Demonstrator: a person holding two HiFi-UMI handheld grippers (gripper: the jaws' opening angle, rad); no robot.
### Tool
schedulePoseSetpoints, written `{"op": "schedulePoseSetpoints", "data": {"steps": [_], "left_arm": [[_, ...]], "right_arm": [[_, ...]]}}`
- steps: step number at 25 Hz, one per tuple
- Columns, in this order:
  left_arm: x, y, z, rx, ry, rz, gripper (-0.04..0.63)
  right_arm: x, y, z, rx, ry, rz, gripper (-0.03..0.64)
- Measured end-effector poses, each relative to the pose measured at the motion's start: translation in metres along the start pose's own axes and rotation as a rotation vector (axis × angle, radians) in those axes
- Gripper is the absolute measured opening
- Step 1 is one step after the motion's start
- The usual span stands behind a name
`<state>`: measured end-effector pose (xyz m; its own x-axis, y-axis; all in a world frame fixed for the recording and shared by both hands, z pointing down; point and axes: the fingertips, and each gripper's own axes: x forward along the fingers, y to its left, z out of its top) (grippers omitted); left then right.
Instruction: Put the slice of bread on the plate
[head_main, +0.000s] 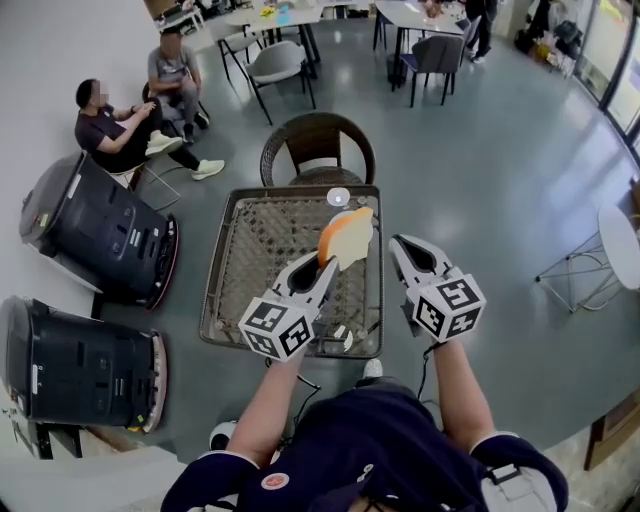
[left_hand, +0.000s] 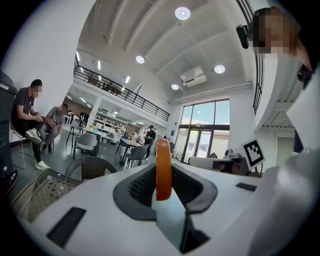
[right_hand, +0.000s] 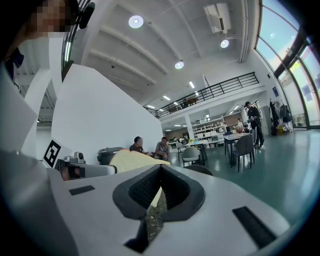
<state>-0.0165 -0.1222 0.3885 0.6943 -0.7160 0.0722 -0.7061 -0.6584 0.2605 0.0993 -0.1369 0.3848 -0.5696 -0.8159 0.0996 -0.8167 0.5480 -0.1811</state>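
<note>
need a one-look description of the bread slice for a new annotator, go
Find the woven-top table with the brown wicker chair at its far side. Above the table's right half, the left gripper pinches the slice of bread upright in its fingers. It's the only orange-crusted, pale-faced thing there; the right gripper beside it carries nothing.

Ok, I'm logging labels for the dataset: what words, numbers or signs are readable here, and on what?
No legible words or numbers.
Square markers on the left gripper and right gripper: patterns only, no letters.
Round patch on the person's shoulder: too small to read.
</note>
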Motion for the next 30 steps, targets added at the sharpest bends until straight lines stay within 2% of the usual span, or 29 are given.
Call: {"op": "schedulePoseSetpoints", "data": {"steps": [8, 16, 30], "left_arm": [[0.045, 0.007, 0.004, -0.011, 0.005, 0.015, 0.092], [0.065, 0.029, 0.007, -0.019, 0.012, 0.015, 0.092], [0.084, 0.075, -0.003, -0.059, 0.063, -0.060, 0.092]], "right_arm": [[0.019, -0.042, 0.006, -0.005, 0.013, 0.020, 0.006], [0.045, -0.052, 0.003, -0.014, 0.027, 0.018, 0.006], [0.081, -0.055, -0.001, 0.000, 0.031, -0.079, 0.006]]}}
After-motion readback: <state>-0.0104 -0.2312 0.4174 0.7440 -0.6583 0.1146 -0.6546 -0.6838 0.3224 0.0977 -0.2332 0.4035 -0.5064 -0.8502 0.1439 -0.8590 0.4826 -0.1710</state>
